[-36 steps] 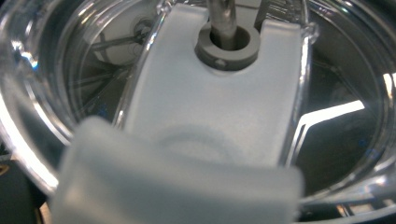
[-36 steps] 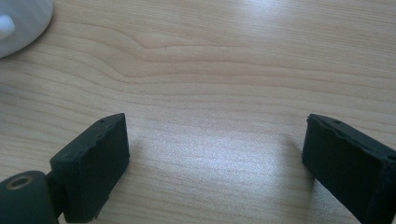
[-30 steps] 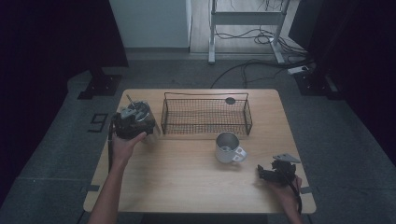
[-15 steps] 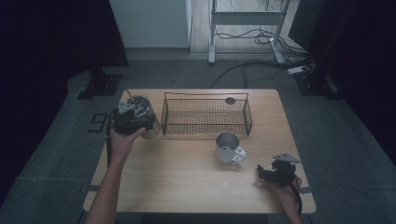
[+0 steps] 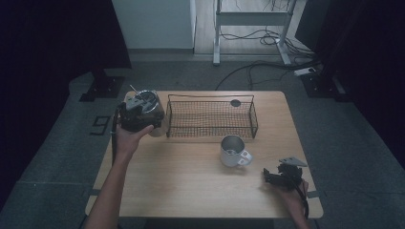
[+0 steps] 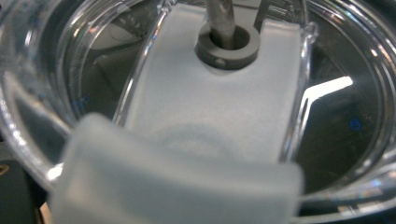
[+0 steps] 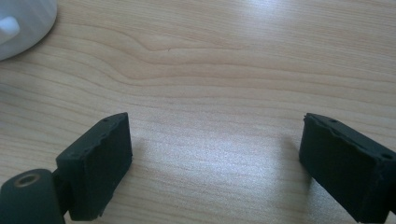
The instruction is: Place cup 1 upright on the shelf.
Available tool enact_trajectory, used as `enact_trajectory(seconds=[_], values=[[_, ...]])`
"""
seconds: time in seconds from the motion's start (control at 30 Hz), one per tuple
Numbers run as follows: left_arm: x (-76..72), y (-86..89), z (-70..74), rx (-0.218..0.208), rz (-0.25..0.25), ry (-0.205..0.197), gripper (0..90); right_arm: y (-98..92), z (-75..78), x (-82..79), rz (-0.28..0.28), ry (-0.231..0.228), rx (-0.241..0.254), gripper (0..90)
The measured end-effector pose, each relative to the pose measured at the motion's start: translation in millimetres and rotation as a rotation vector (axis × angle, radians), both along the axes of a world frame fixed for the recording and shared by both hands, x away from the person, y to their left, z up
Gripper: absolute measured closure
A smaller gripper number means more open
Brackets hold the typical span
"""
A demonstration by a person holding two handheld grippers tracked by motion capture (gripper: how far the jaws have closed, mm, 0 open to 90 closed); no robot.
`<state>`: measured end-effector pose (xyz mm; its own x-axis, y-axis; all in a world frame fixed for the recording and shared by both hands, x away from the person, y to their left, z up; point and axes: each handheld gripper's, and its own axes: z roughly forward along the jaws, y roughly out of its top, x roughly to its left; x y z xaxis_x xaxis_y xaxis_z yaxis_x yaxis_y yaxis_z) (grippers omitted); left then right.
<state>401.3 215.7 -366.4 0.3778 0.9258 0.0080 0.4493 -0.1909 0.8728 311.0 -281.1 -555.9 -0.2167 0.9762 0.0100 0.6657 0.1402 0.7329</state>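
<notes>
Clear lidded plastic tumbler (image 5: 152, 110) is being gripped by the left gripper (image 5: 137, 114); right gripper (image 5: 282, 175) is hovering open, jaws just closing slightly on nothing.

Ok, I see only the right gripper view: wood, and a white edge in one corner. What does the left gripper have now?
Observer: The left gripper holds a clear cup with a lid and a straw.
Operator: And where is it, please?
Observer: Beside the left end of a wire basket at the far side of the table.
Operator: The white edge, what is it?
Observer: A mug, upright, on the table in front of the basket.
</notes>
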Motion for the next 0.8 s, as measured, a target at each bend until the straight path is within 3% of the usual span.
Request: enact_trajectory(seconds=[0.8], values=[[14.3,-17.7,10.9,-0.029,-0.004,0.007,4.0,0.2,-0.1,0.0,0.000,-0.003,0.001,9.7]])
